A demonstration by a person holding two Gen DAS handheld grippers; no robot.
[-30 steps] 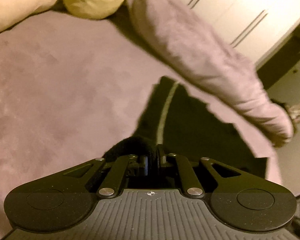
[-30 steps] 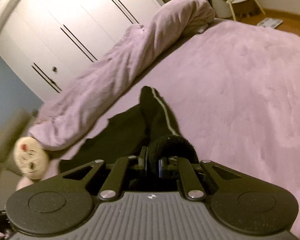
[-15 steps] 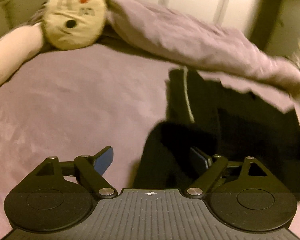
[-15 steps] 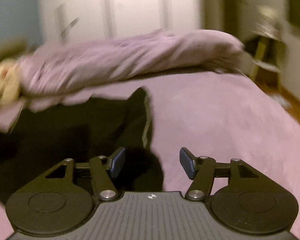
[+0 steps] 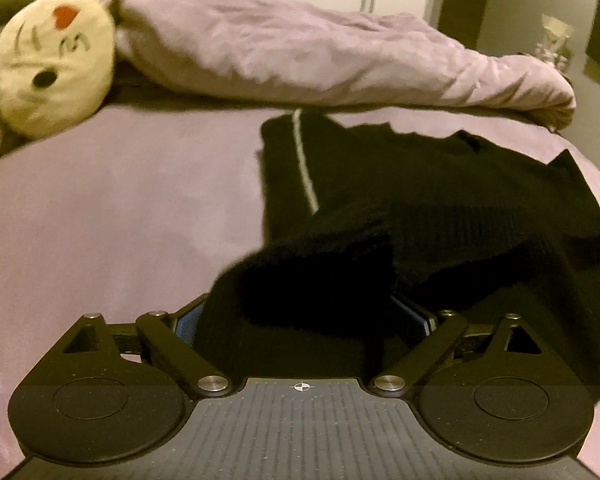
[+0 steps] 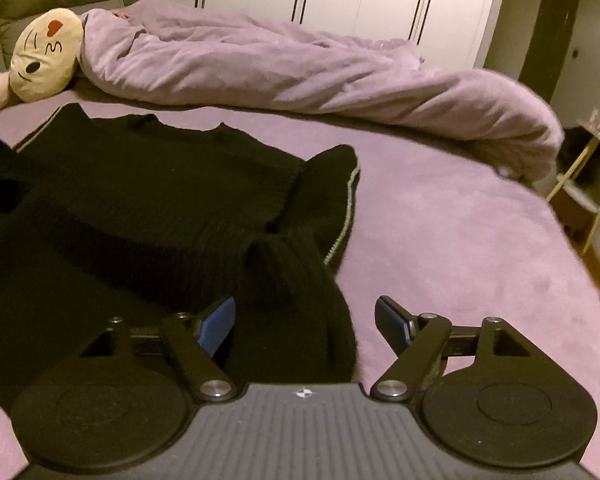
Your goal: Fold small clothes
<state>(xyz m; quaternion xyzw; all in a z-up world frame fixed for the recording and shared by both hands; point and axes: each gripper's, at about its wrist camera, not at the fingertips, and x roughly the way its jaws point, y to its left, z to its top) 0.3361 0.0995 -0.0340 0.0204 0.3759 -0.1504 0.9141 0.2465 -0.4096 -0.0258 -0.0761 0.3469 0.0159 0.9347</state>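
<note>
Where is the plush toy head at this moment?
The plush toy head lies at the far left of the bed in both wrist views, touching the left end of the rolled lilac duvet, beyond the black sweater.

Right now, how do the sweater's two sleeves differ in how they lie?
The left sleeve bunches up between the open left claw, rising off the bed; the right sleeve lies flatter, its cuff between the open right claw. The left sleeve's cuff drapes toward the sweater body; the right one folds back beside the body's edge. Both are black with a pale stripe, and neither is gripped.
</note>
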